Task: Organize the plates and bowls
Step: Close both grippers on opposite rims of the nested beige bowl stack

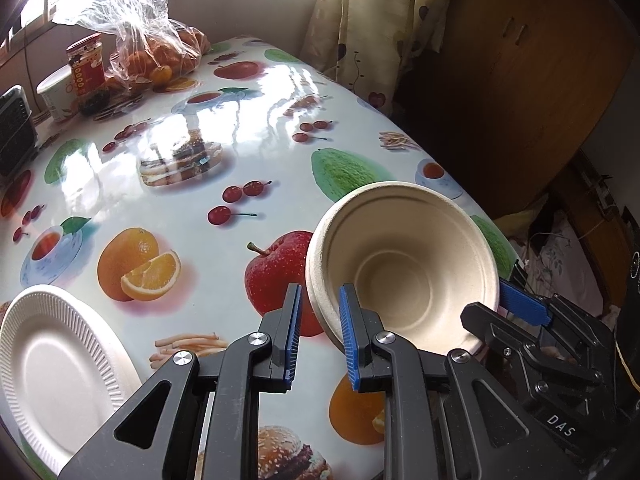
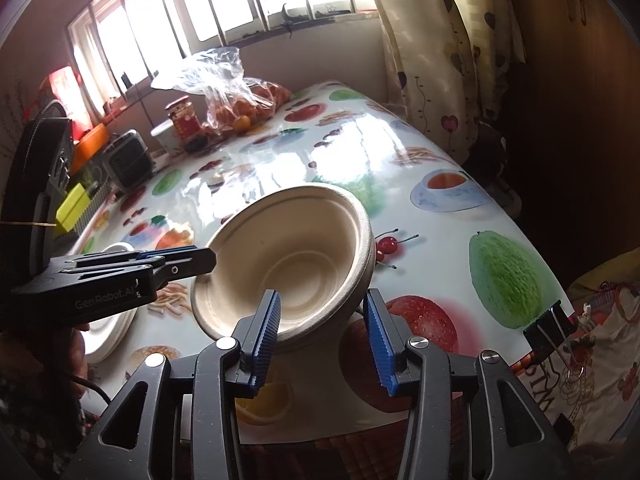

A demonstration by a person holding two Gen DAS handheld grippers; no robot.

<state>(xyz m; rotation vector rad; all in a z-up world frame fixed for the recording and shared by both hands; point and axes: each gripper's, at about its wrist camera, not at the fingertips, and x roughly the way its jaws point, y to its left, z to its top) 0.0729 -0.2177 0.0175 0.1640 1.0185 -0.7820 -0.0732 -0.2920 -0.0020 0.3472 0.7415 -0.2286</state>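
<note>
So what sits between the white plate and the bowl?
Nothing stands there. In the left wrist view, only bare fruit-print tablecloth stretches from the white plate to the tilted bowl.

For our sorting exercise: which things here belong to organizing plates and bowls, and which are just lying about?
Belongs to the job: bowl, paper plate.
Just lying about: bag of oranges, red jar, white tub.
</note>
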